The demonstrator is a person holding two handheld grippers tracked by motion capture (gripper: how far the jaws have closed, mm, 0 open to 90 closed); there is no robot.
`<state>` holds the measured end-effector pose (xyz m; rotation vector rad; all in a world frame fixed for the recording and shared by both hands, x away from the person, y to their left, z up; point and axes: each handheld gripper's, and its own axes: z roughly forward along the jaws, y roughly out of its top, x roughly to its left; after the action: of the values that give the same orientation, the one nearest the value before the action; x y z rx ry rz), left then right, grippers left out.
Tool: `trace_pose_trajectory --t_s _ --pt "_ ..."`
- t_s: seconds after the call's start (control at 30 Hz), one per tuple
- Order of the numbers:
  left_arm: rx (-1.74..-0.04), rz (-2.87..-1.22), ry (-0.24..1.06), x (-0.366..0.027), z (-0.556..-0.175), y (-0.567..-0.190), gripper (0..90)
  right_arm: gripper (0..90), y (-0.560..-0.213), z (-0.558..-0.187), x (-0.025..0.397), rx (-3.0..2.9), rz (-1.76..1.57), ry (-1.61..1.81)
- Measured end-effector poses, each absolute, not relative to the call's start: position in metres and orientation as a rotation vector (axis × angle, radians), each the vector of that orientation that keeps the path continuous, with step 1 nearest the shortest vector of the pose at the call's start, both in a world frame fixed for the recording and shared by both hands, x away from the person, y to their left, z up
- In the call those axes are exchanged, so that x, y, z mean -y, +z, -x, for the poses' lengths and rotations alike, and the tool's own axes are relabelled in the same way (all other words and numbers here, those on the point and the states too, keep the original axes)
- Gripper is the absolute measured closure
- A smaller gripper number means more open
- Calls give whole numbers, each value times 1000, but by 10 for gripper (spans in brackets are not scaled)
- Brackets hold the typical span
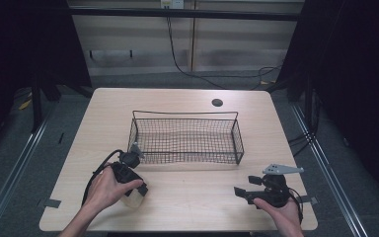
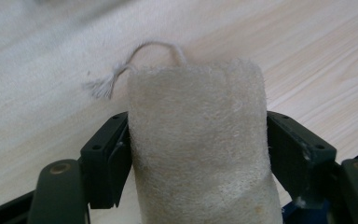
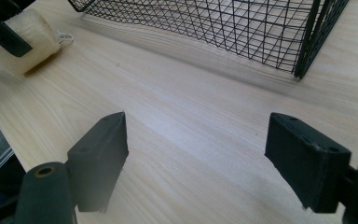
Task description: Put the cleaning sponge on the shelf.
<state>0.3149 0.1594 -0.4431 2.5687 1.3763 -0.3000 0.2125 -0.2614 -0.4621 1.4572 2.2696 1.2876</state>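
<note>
Cream, fibrous and roughly cylindrical, the loofah sponge [image 2: 198, 144] with a frayed cotton loop of string [image 2: 135, 60] at its far end sits at the near left part of the pale wooden table [image 1: 187, 197], clamped across its width by the left claw [image 2: 198, 154], whose two black jaws press into its sides so that the sponge bulges a little between them. In the high view the sponge [image 1: 133, 198] shows just under the person's left hand [image 1: 106, 190], a short way in front of the black wire mesh basket [image 1: 186, 159] that stands mid-table. The work in hand looks to be lifting the sponge toward that basket; to do it well, the grip should stay firm but not crush the soft body, the lift should clear the basket's near rim, and the dangling string should be kept from snagging on the wire. The right claw [image 3: 196, 154] hovers over the near right of the table with its jaws spread wide, holding and touching nothing.
</note>
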Motion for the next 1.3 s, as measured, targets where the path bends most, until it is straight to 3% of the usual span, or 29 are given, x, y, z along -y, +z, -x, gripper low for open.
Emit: trace_pose_trajectory --t_s 0.53,1.3 --pt "-1157 -2540 -286 -170 -310 -405 279 208 -462 -213 261 -2271 -1451 1291" --pt "-1007 -2403 -178 -184 -295 -371 280 203 -462 -213 261 -2266 -1455 1298"
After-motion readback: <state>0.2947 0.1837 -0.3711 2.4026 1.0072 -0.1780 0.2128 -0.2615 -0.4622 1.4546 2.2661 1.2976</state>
